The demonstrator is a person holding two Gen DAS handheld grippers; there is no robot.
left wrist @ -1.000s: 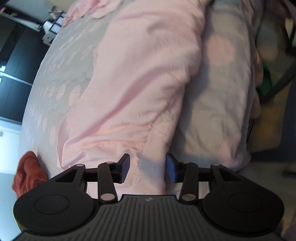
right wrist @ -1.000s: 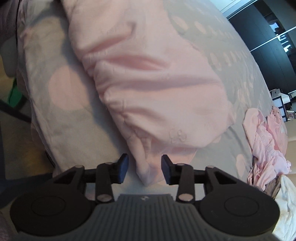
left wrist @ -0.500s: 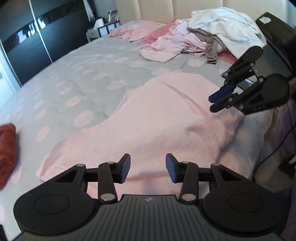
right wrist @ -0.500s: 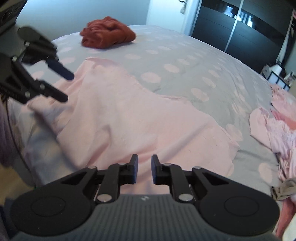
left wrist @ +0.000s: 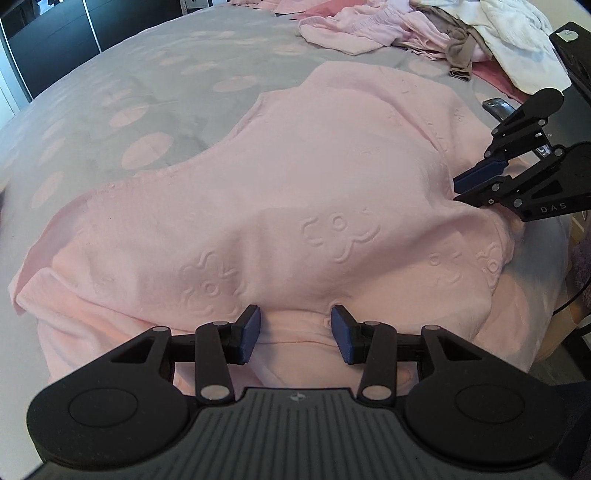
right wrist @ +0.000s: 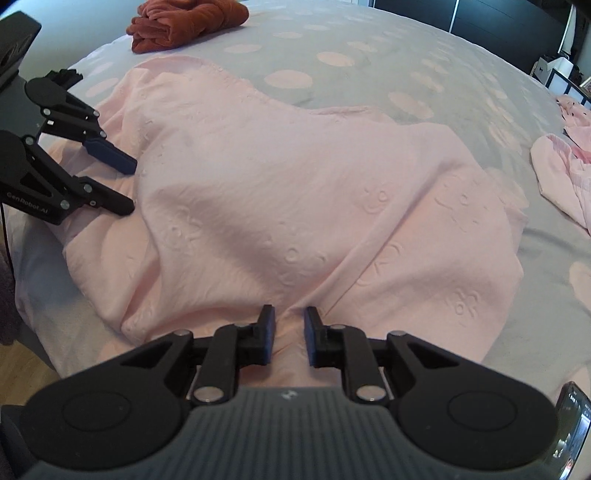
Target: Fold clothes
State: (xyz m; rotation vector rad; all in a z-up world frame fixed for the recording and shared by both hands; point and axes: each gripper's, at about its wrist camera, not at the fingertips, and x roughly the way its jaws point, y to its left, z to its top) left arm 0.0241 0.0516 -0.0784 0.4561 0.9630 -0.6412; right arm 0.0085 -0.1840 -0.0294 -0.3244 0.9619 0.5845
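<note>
Left wrist view: the pink garment (left wrist: pixel 314 192) lies spread on the grey dotted bedspread (left wrist: pixel 155 92), its near edge hanging over the side of the bed. The main risk here is a one-sided pull. The left gripper (left wrist: pixel 294 334) stands about half open, with a fold of the hem between its blue pads but not pressed by them, so if the hands lift now this side may stay behind and the cloth would skew or bunch. The right gripper (left wrist: pixel 467 188) shows at the right edge, its tips at the garment's side. A heap of unfolded clothes (left wrist: pixel 424 26) lies further up the bed, well apart.

Right wrist view: the right gripper (right wrist: pixel 289 332) is nearly closed, with a gathered ridge of pink garment (right wrist: pixel 295 192) running into the narrow gap. The cloth puckers toward the pads, so it looks pinched, though the contact itself is hard to make out. A thin pinch like this could slip under tension. The left gripper (right wrist: pixel 127 186) sits at the left, jaws apart over the fabric edge. A rust-red folded item (right wrist: pixel 184 20) rests at the far side, clear of the work.
</note>
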